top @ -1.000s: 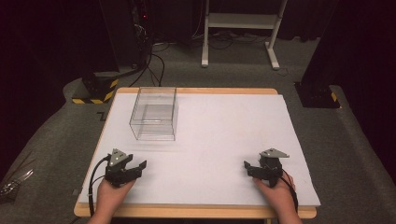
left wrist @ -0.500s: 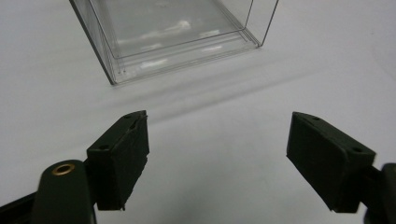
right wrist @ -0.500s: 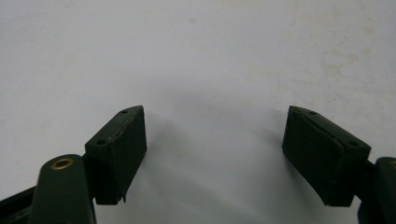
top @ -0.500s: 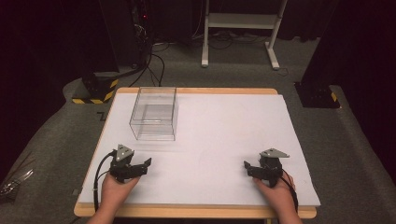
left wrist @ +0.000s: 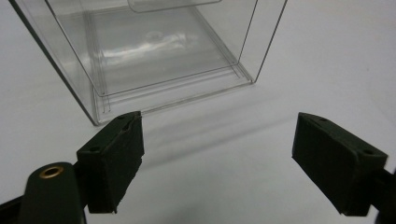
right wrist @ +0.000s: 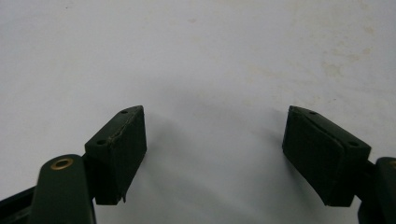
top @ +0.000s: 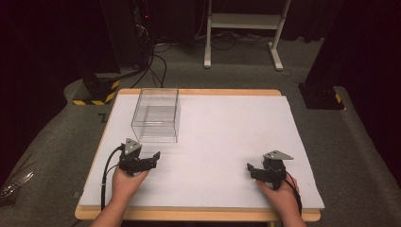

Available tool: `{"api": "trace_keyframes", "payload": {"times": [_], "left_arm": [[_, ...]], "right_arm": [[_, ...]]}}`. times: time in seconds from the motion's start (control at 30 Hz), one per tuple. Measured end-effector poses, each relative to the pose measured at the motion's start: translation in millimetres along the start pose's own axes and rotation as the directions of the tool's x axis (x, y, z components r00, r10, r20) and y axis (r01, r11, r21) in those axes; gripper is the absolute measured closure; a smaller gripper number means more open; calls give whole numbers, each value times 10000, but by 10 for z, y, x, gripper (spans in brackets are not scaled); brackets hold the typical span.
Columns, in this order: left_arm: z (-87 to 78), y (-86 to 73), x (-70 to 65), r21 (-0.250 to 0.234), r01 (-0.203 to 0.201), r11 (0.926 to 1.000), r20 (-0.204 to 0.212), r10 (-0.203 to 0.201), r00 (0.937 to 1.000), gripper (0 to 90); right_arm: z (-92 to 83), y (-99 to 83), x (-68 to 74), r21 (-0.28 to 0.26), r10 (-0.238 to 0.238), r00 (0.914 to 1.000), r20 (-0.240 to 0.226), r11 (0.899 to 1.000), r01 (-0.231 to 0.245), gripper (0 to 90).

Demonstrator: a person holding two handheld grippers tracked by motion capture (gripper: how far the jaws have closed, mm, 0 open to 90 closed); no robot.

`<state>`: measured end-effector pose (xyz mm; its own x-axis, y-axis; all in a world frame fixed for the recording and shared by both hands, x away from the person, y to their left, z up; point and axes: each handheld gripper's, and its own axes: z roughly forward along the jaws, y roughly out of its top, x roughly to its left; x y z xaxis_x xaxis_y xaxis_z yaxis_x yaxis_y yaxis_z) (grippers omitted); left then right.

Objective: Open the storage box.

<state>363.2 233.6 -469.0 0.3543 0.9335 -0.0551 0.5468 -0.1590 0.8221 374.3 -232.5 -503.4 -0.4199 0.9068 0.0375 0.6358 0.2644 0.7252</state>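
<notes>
The work looks to be at its very start: nothing has been grasped or shifted as far as the pictures show. A clear plastic box (top: pixel 156 115) stands upright on the white table (top: pixel 227 123), toward the far left corner, a little in from the left edge; its walls are see-through and it appears to hold nothing. The left tongs (top: pixel 150 159) rest near the table's near left corner, just short of the box and apart from it, with the jaws spread wide and nothing between them. In the left gripper view the box (left wrist: pixel 154 51) sits directly ahead of the open jaws, its near bottom edge close to the left pad, so these tongs seem aimed at it. The right tongs (top: pixel 252 170) lie near the near right corner, well apart from the box, also wide open and empty, facing bare table surface. Judging from this, the approach, the closing on a wall of the box and any moving of it are all left to do.
</notes>
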Motion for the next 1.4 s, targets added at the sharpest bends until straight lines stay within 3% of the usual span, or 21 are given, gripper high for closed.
{"api": "trace_keyframes", "payload": {"times": [0.23, 0.4, 0.9, 0.93, 1.17, 1.4], "left_arm": [[98, 62, -13, -109, 23, 9999, -222, -25, 9997, 158], [170, 90, 16, -370, 408, 9985, -380, -422, 9984, 159], [310, 309, 8, -453, 318, 9985, -726, -350, 9967, 152], [333, 328, 30, -444, 522, 9977, -793, -556, 9953, 152], [381, 412, 24, -455, 363, 9983, -1122, -412, 9928, 152], [459, 474, 40, -512, 626, 9967, -1481, -696, 9865, 153]], "right_arm": [[-1, 0, -3, -3, 21, 10000, -26, 10000, -21, 216], [-1, 0, -7, -6, 10, 10000, -46, 10000, -10, 215], [-3, -1, -11, -20, 42, 10000, -86, 10000, -42, 214], [-3, -1, -12, -22, 45, 9999, -90, 10000, -45, 213], [-3, -2, -14, -30, 55, 9999, -104, 10000, -55, 213], [-3, -2, -15, -42, 71, 9999, -124, 10000, -72, 214]]}}
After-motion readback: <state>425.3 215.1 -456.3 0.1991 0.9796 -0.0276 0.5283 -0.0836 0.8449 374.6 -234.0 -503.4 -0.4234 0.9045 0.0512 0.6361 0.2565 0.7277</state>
